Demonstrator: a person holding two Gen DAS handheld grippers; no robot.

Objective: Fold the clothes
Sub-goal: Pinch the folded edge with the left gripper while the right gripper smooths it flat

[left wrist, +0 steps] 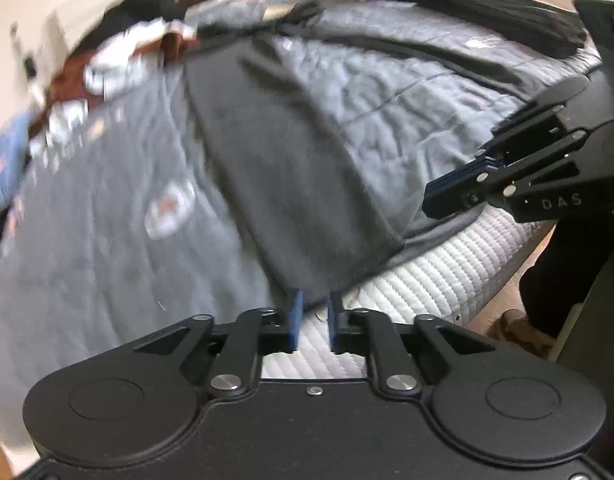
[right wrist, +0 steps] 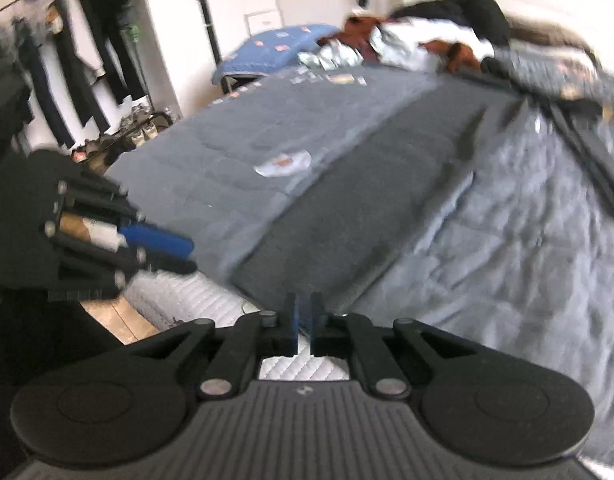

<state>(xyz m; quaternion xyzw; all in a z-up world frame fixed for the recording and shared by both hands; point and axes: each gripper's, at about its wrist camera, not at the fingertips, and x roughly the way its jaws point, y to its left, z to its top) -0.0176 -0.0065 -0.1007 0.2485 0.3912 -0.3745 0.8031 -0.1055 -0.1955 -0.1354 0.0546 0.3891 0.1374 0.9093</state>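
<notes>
Your long dark grey folded garment (left wrist: pixel 291 168) lies flat on the quilt; left gripper (left wrist: pixel 314 320) slightly parted, right gripper (right wrist: pixel 303 320) closed, both empty; heaped clothes (right wrist: pixel 407 44) remain unfolded

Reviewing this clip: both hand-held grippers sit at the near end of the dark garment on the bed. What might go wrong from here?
1. The dark garment ends at the mattress edge; a tug might slide it off.
2. The left hand-held gripper is slightly open with nothing visibly between its fingers, so a lift may come up empty.
</notes>
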